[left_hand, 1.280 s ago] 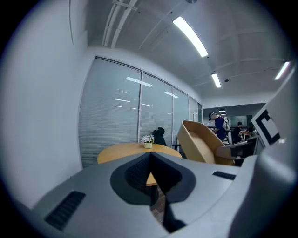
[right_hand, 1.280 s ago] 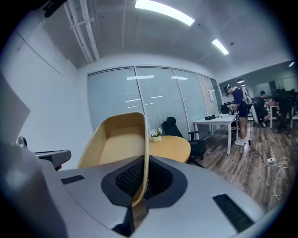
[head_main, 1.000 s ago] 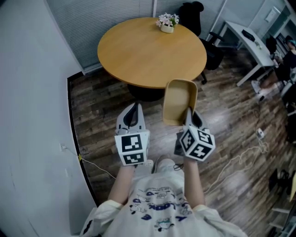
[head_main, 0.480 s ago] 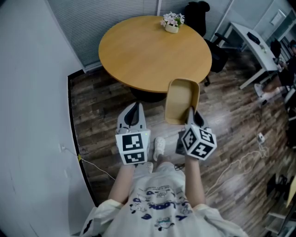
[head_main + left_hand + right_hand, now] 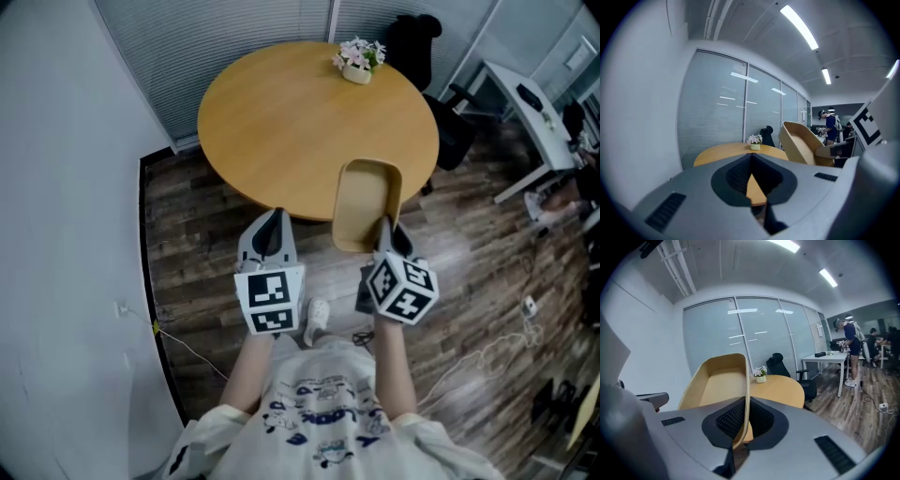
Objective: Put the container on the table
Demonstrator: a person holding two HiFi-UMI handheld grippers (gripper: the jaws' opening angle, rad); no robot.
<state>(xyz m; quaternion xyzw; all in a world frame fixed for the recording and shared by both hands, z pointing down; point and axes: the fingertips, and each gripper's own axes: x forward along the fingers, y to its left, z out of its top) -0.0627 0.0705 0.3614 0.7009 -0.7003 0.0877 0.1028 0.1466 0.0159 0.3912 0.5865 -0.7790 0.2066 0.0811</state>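
Observation:
A tan rectangular container [image 5: 366, 203] hangs in the air over the near edge of the round wooden table [image 5: 281, 112]. My right gripper [image 5: 384, 230] is shut on its near rim; in the right gripper view the container [image 5: 723, 385] stands up between the jaws, empty. My left gripper [image 5: 270, 228] is shut with nothing in it, just short of the table's near edge, to the left of the container [image 5: 801, 140]. The table [image 5: 736, 152] shows ahead in the left gripper view.
A small pot of flowers [image 5: 358, 58] stands at the table's far side. A black office chair [image 5: 422, 42] is behind the table and a white desk [image 5: 534, 103] to the right. A white wall [image 5: 66, 187] runs along the left. Cables [image 5: 487, 347] lie on the wood floor.
The person has stepped forward: the table is closer, and the held container now overlaps the table's near edge. Both grippers keep their pose relative to the body.

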